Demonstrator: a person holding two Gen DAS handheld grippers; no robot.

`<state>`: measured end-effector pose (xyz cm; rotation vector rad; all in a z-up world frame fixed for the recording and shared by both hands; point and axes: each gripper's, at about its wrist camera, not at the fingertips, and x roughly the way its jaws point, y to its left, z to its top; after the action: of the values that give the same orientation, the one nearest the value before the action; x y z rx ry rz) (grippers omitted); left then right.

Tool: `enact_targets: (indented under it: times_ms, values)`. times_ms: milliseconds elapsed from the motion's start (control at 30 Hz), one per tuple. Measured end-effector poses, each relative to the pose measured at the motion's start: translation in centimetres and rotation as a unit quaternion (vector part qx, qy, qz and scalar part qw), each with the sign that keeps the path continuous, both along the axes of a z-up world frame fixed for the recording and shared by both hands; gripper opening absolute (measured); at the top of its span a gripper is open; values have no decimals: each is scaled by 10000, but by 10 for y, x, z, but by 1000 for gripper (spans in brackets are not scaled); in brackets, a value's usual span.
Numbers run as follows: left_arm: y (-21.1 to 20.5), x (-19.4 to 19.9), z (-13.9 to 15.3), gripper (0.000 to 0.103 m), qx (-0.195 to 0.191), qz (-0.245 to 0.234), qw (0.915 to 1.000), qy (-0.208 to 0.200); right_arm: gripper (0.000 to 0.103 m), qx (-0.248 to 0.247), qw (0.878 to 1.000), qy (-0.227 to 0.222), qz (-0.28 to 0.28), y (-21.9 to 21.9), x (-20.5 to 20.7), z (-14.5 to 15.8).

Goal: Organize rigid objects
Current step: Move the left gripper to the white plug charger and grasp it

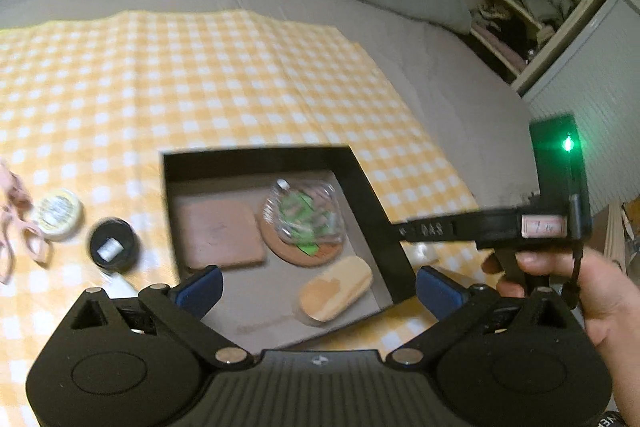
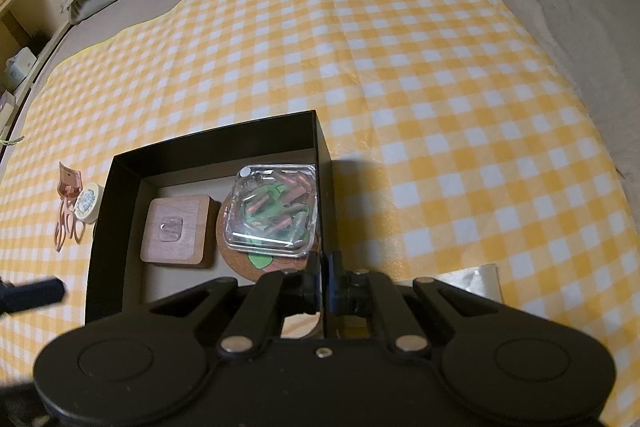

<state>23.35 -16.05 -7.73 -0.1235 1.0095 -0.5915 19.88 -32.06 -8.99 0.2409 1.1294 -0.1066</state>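
My right gripper [image 2: 323, 281] pinches the box [image 2: 320, 147] wall. My left gripper [image 1: 318, 285] is wide apart, empty. Next, grab the black jar [image 1: 112, 245] beside the box gently.

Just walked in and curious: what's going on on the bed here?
A person is sorting small items into a black box. The right gripper is shut on the box's right wall, steadying it. The left gripper hovers above with jaws wide and empty. A black jar, a round tin and a pink clip lie outside.
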Motion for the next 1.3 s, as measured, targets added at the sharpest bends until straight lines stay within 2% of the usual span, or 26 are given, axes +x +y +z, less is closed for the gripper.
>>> enact_targets:
  times_ms: [133,300,500,700,867,967,1133,1300]
  values:
    - [24,6,12,102,86,151,9992,-372,4,-17,10000,3,8,0,0,0]
    - [50,15,21,102,504,222,9936,-986,4,-24,10000,3,2,1,0,0]
    - [80,29,18,103,813,0,9882,-1298,4,-35,10000,2,14,1,0,0]
    - [92,40,-5,103,1105,-467,9866,-1104,4,-38,10000,2,15,1,0,0]
    - [89,44,-31,103,1501,-1027,9785,-972,4,-54,10000,2,30,1,0,0]
    - [87,45,-46,99,1648,-1453,9731,-686,4,-57,10000,3,40,1,-1,0]
    - [85,48,-66,89,1927,-1682,9660,-388,4,-69,10000,5,53,1,-1,0]
    - [79,49,-77,85,2015,-1783,9622,-419,4,-58,10000,4,58,1,-1,0]
